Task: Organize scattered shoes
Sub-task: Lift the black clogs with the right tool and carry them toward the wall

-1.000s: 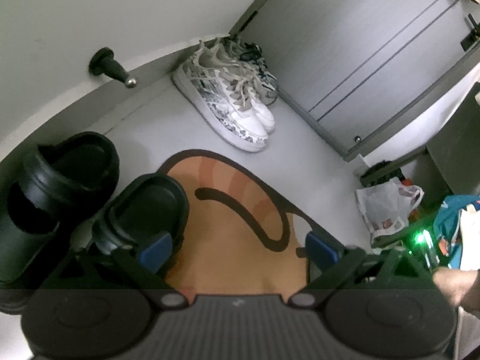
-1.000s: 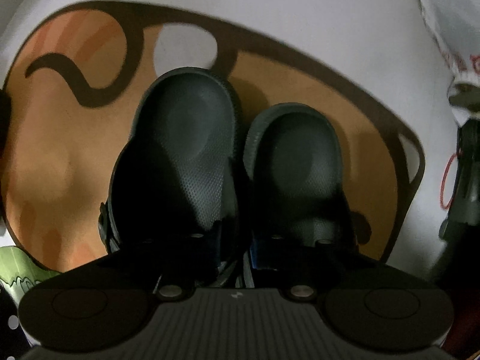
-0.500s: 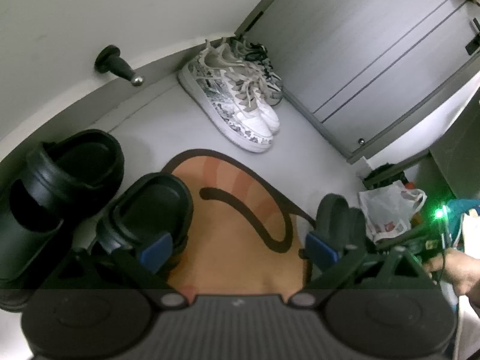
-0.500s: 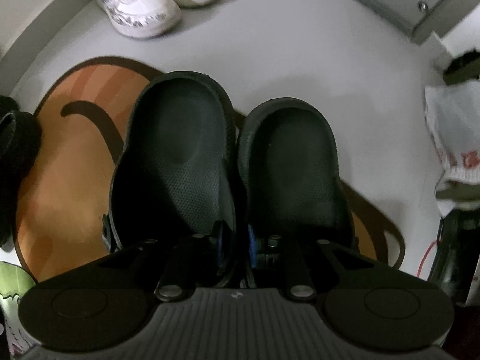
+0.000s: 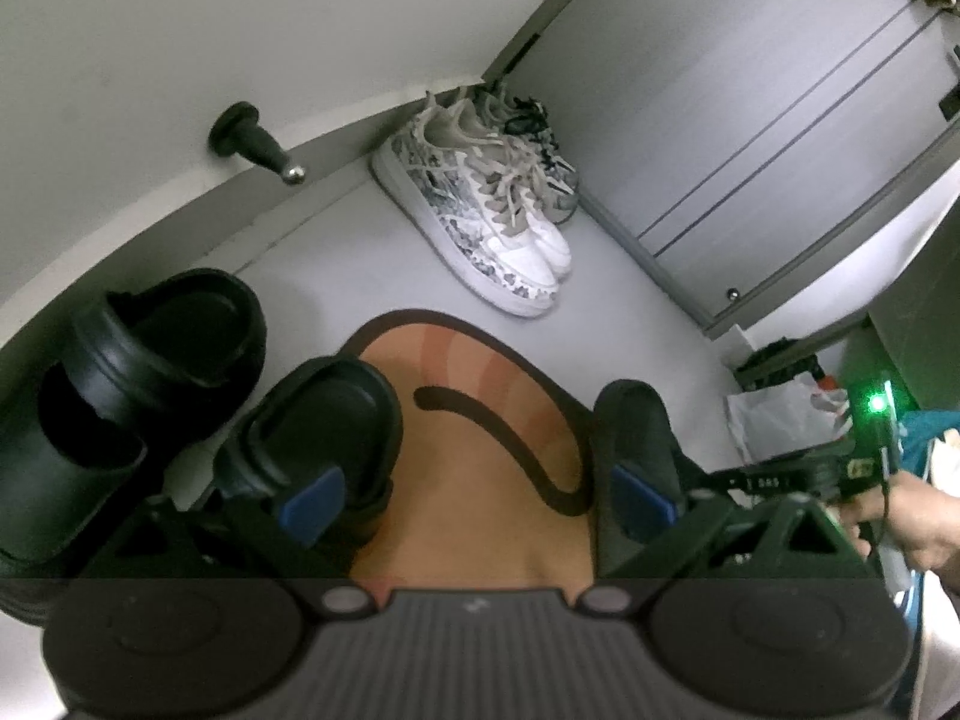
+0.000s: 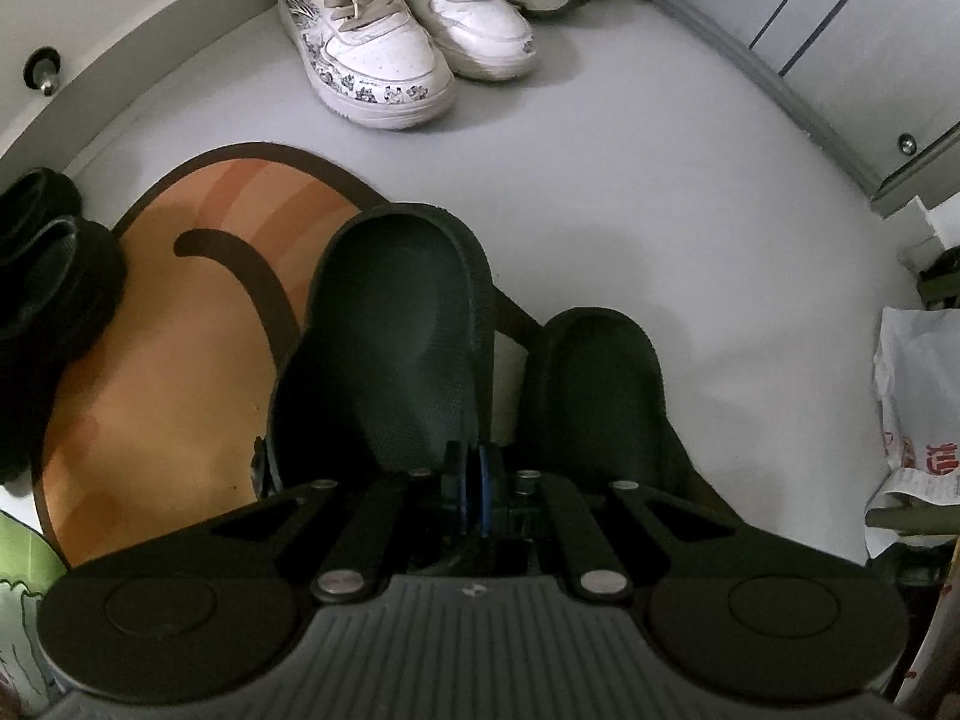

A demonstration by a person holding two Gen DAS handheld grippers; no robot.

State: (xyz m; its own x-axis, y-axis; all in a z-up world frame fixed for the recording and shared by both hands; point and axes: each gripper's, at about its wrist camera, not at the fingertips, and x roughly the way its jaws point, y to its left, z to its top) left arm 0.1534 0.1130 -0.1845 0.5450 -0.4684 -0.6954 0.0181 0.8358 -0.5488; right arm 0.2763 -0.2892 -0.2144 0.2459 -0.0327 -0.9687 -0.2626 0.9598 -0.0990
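My right gripper (image 6: pixel 474 468) is shut on a pair of dark grey-green clogs (image 6: pixel 396 336), pinching their inner walls together. The clogs hang toes-forward over the far edge of the orange mat (image 6: pixel 168 390). In the left wrist view one clog (image 5: pixel 642 432) shows behind my right finger. My left gripper (image 5: pixel 477 498) stands open over the mat (image 5: pixel 480 420) with nothing between its blue pads. Two black sandals (image 5: pixel 318 432) lie beside its left finger. White patterned sneakers (image 6: pixel 384 60) sit paired by the wall.
A second pair of striped sneakers (image 5: pixel 540 144) stands in the corner behind the white ones. A door stop (image 5: pixel 258 141) sticks out of the baseboard. A plastic bag (image 6: pixel 918 390) lies at the right, near grey cabinet doors (image 5: pixel 750 90). A hand (image 5: pixel 918 510) holds the right gripper.
The right gripper has carried the clogs up and forward across the mat toward the white sneakers, bringing a clog into the left wrist view. The left gripper has stayed put.
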